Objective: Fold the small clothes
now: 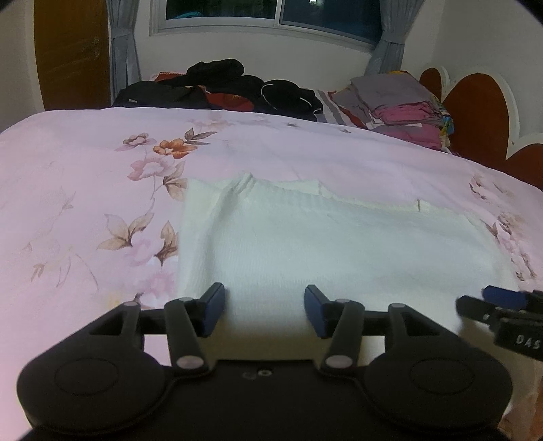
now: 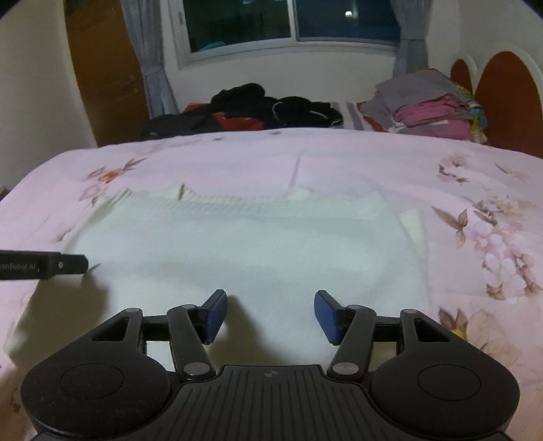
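Observation:
A white knit garment [image 1: 339,244] lies flat on the pink floral bedspread [image 1: 85,203], partly folded, with ribbed edges at its far side. It also shows in the right wrist view [image 2: 244,244]. My left gripper [image 1: 264,310] is open and empty, just above the garment's near edge. My right gripper [image 2: 269,313] is open and empty, over the garment's near edge. The right gripper also shows at the right edge of the left wrist view [image 1: 495,302]. The left gripper's finger shows at the left of the right wrist view [image 2: 64,264].
A heap of dark clothes [image 1: 224,88] lies at the bed's far side. A stack of folded grey and pink clothes [image 1: 404,105] sits at the far right by the red headboard [image 1: 478,112]. A window [image 1: 271,13] with curtains is behind.

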Tool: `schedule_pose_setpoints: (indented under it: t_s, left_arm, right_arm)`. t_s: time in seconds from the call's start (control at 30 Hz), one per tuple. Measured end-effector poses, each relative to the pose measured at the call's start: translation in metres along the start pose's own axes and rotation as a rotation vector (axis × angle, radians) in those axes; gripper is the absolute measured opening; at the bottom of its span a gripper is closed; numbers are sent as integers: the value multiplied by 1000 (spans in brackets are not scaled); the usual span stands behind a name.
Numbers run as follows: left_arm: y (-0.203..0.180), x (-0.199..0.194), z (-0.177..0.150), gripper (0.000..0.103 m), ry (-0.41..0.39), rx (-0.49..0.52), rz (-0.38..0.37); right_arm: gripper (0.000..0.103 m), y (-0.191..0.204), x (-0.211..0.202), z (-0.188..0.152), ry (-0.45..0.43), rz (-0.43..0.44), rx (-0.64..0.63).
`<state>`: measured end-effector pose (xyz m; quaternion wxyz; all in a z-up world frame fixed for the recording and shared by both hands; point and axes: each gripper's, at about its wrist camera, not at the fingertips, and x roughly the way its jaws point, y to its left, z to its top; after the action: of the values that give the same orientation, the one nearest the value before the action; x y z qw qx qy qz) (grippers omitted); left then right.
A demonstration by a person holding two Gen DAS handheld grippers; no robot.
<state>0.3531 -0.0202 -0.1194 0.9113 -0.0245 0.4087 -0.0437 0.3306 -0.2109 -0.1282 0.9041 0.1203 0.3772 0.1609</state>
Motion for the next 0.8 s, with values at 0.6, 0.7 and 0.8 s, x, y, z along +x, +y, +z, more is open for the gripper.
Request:
schedule_pose_setpoints:
  t_s: [0.6,0.7,0.8]
  left_arm:
    - [11,-8,-23,55,63,19,6]
    - [11,-23,-30,56,42,29,-23]
    - [10,-33,-46,57,46,43,-45]
  right_arm:
    - [57,-3,-32,-33,56,-81,34]
    - [57,6,-43,-35,35,-70,39]
    - [57,24,-48,-41,44,-35,29]
